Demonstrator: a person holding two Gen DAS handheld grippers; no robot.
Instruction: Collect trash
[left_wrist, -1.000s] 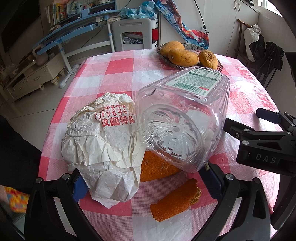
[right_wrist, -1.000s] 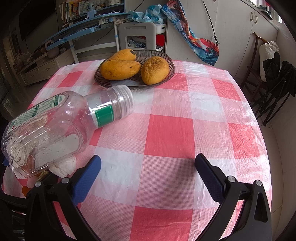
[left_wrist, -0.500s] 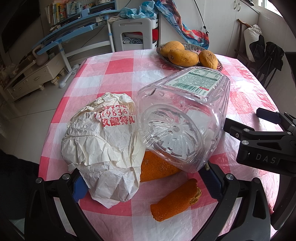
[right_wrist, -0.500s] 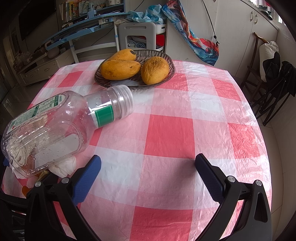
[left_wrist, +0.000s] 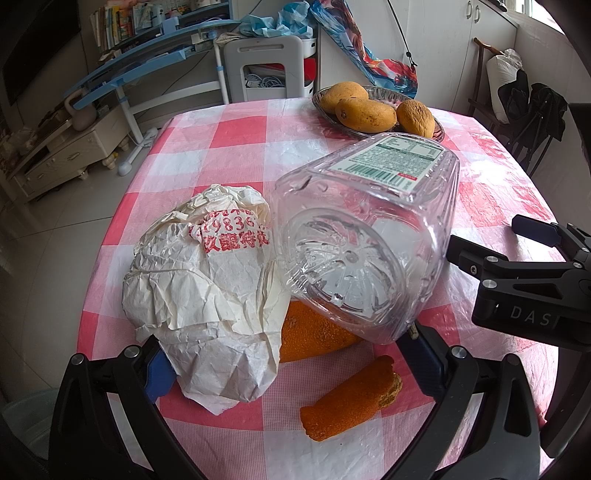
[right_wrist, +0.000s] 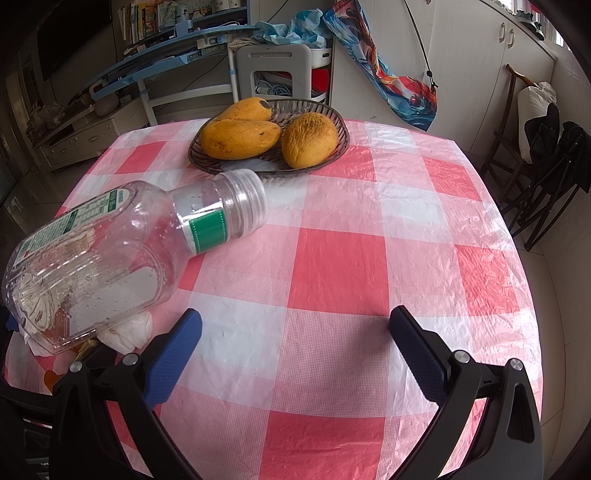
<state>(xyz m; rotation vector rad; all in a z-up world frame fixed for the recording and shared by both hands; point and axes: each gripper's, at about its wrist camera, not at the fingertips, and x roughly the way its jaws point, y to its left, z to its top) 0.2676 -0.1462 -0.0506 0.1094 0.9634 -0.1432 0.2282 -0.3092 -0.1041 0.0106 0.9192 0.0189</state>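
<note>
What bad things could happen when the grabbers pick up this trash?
The plastic bottle lies on its side, propped on orange peel, so a nudge may roll it toward the mango dish. The left gripper spans both crumpled paper and bottle, so closing might pinch both badly.

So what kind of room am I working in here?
Most likely a lived-in home dining area: a round table under a checked tablecloth, a dish of mangoes, a bookshelf and a low drawer cabinet behind.
</note>
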